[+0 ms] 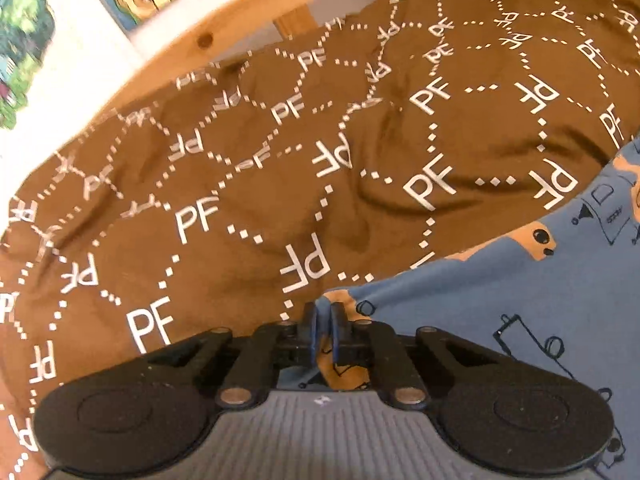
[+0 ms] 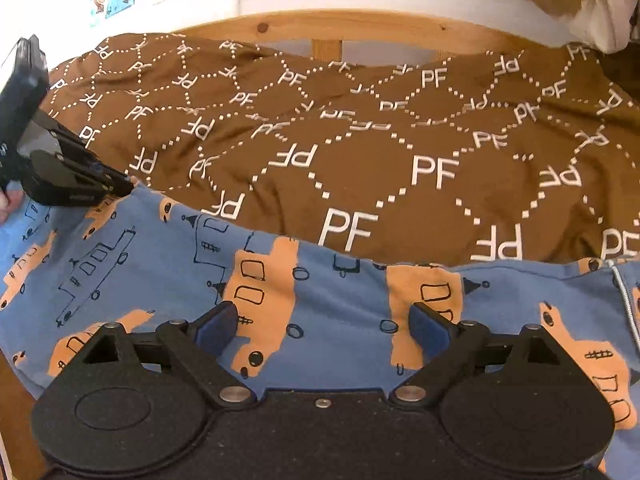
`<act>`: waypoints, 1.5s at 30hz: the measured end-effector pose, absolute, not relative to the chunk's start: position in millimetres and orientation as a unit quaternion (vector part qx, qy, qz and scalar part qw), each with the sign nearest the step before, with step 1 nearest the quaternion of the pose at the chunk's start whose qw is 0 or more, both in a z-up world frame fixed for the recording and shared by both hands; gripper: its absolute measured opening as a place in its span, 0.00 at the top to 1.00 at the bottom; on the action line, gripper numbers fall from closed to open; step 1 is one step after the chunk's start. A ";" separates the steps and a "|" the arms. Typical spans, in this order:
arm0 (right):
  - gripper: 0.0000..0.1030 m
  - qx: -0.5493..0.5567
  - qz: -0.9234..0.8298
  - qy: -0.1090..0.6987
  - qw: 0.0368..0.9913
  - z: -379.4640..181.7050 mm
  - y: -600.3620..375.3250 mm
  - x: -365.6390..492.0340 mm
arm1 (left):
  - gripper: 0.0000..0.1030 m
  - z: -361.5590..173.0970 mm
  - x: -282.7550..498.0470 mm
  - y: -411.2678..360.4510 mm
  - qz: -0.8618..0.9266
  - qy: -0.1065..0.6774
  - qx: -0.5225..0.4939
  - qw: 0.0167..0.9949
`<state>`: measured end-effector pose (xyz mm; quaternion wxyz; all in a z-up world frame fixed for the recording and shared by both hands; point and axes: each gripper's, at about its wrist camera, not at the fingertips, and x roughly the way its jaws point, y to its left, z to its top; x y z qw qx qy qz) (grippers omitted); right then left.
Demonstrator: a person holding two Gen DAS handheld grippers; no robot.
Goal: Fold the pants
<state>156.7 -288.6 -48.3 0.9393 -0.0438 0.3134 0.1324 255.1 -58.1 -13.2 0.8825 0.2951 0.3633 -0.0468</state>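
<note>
Blue pants [image 2: 160,280] printed with orange vehicles lie spread across the near side of a brown blanket [image 2: 360,140]. My left gripper [image 1: 324,312] is shut on the pants [image 1: 500,300] at their far edge, with a fold of fabric pinched between its blue pads. From the right wrist view the left gripper [image 2: 124,184] comes in from the left onto that same edge. My right gripper [image 2: 324,320] hovers over the middle of the pants, wide open, with nothing pressed between its fingers [image 2: 218,326]. A white drawstring [image 2: 624,300] shows at the right.
The brown blanket [image 1: 200,160] with white "PF" lettering covers the bed. A wooden rail [image 2: 320,24] runs behind it, with a white wall and colourful pictures beyond. White cloth [image 2: 580,0] hangs at the top right. A hand [image 2: 6,204] shows at the left edge.
</note>
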 end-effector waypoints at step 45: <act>0.01 -0.080 0.052 0.407 0.908 -35.8 -317.8 71.9 | 0.02 -18.8 139.9 -60.6 -0.108 0.395 0.061 0.910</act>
